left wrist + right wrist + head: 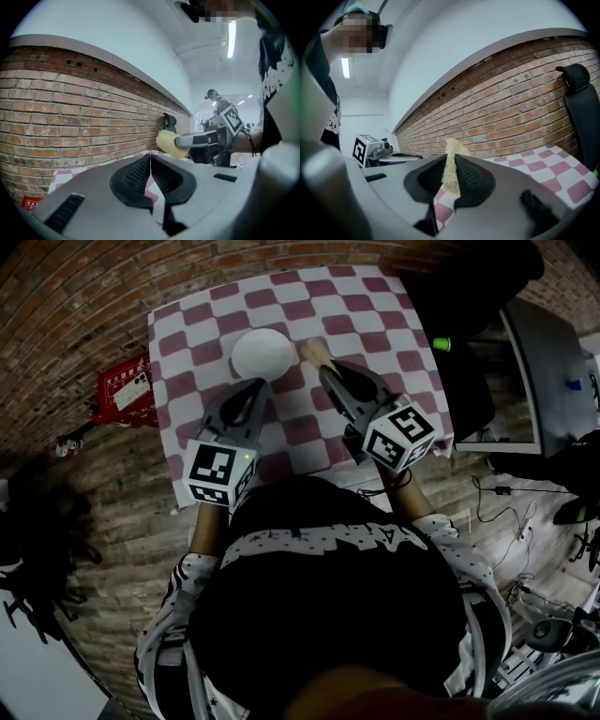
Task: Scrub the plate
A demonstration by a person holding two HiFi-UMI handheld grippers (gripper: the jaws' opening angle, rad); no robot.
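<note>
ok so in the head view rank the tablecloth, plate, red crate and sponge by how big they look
1. Checked tablecloth, by far the largest.
2. White plate and red crate look about alike. The crate sits lower, beside the table, so I won't rank them.
3. Sponge, smallest.

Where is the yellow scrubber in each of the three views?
Head view: yellow scrubber above centre, beside the white plate.
Left gripper view: scrubber right of centre, in the right tool.
Right gripper view: scrubber centre, between the jaws.
Shared landmark: the brick wall.
</note>
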